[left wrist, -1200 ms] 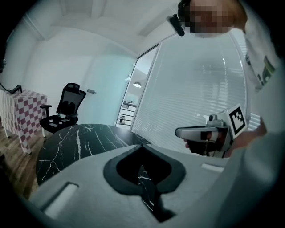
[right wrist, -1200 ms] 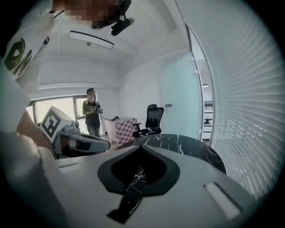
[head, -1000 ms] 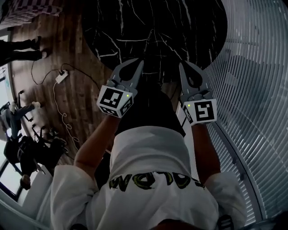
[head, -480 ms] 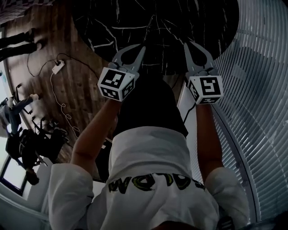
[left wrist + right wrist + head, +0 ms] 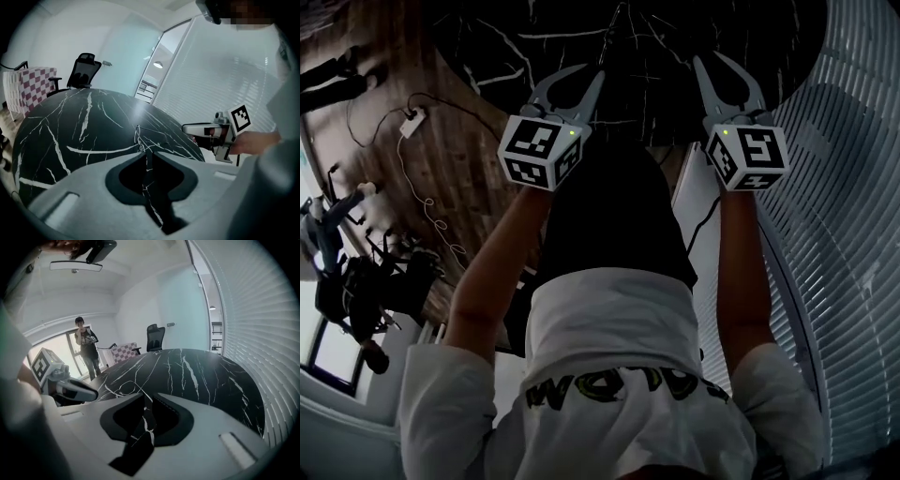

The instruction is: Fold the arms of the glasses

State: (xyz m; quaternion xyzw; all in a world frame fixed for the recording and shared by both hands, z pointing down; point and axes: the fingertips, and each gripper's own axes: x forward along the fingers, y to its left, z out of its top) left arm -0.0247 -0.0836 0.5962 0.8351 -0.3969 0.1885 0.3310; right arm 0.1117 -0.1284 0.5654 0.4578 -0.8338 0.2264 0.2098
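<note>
While the thin wire glasses (image 5: 139, 138) are lying on the black veined bench (image 5: 70, 122), a little beyond the tips of the left gripper (image 5: 149, 153) and untouched by either tool, the step in hand is being read as the approach, with no folding yet begun. Both grippers are being held side by side over the near edge of the bench, the right gripper (image 5: 148, 396) being kept apart from the glasses. The fingers (image 5: 187, 161) of each have just been opening and are being kept slightly spread, with only a narrow gap between the tips and nothing but the bench surface showing through it. The arms of the glasses are being taken as unfolded, though the wire is too fine for that to be made certain. For the next move, one gripper is probably being needed to steady the front of the frame while the other is being set against the outer side of one arm, so that the arm is being swung inward on its hinge; a gentle, low push is being called for, since so light a frame is apt to be slid across the smooth stone.
</note>
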